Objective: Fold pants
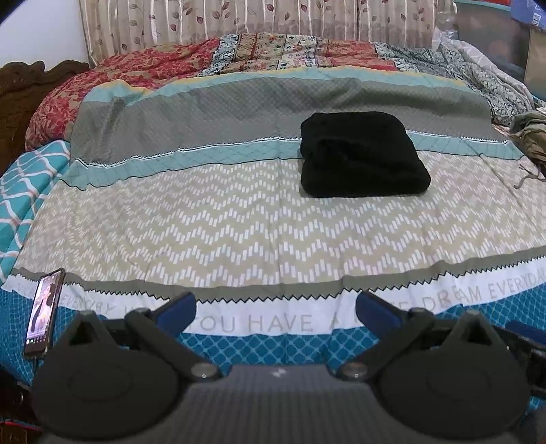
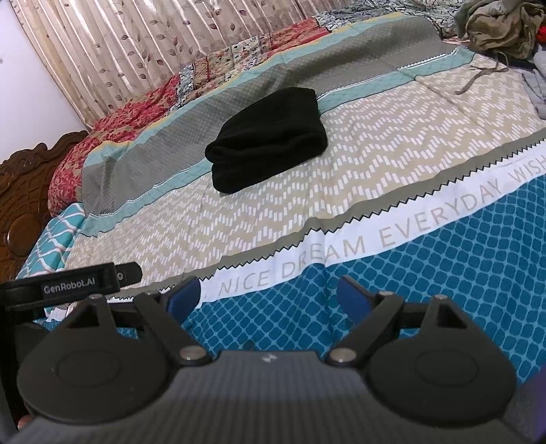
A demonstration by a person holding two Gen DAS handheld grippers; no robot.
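Observation:
Black pants (image 1: pixel 361 155) lie folded into a thick square bundle on the patterned bedspread (image 1: pixel 204 222), in the middle of the bed. They also show in the right wrist view (image 2: pixel 269 138). My left gripper (image 1: pixel 276 309) is open and empty, held over the near edge of the bed, well short of the pants. My right gripper (image 2: pixel 268 293) is open and empty too, over the blue near part of the bedspread (image 2: pixel 426 273), apart from the pants. The left gripper's strap (image 2: pixel 68 276) shows at the left of the right wrist view.
A phone (image 1: pixel 46 312) lies on the near left of the bed. A pile of olive and grey clothes (image 2: pixel 501 27) sits at the far right. A carved wooden headboard (image 2: pixel 20 191) is at the left, curtains (image 1: pixel 239 24) behind the bed.

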